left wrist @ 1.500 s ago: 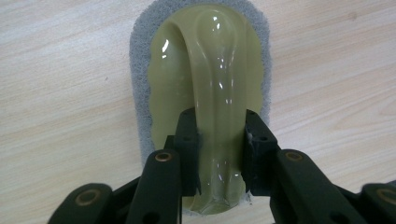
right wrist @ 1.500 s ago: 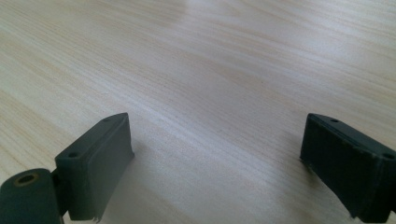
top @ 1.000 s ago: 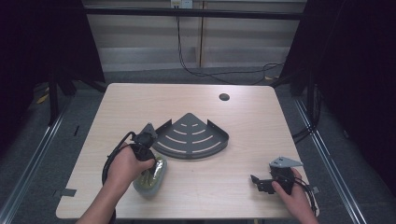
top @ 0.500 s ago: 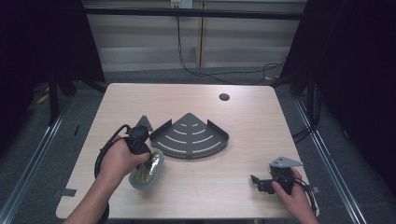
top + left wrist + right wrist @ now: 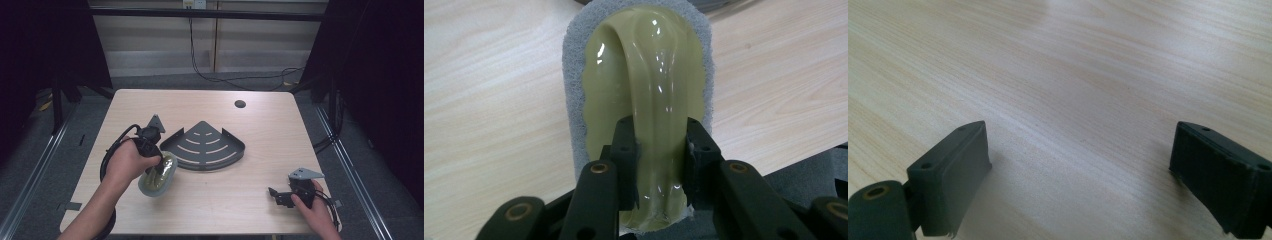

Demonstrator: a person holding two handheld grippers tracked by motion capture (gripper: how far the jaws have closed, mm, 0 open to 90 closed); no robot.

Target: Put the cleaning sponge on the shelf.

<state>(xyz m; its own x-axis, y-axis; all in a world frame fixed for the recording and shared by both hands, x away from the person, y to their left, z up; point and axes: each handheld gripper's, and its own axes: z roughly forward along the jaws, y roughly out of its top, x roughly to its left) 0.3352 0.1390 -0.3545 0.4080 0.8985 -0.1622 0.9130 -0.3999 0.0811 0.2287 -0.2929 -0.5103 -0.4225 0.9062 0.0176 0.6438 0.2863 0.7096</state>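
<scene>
My left gripper (image 5: 659, 145) is shut on the arched olive-green handle of an oval scrubbing pad (image 5: 644, 90) with a grey sponge rim. In the high view the scrubbing pad (image 5: 159, 176) hangs tilted just above the table's left front part, under my left gripper (image 5: 160, 167). A dark fan-shaped corner rack (image 5: 205, 147) lies just right of it at mid-table. My right gripper (image 5: 274, 193) rests near the front right edge, held by a hand. In the right gripper view its jaws (image 5: 1083, 170) stand wide open over bare wood.
The light wooden table (image 5: 235, 200) has a small dark round hole (image 5: 240, 104) near its far right. Black cables trail on the floor behind. Metal rails run along both sides of the table. Dark curtains stand at left and right.
My left gripper has lifted the scrubbing pad off the table and carried it slightly left and toward the front. The right gripper has stayed where it was.
</scene>
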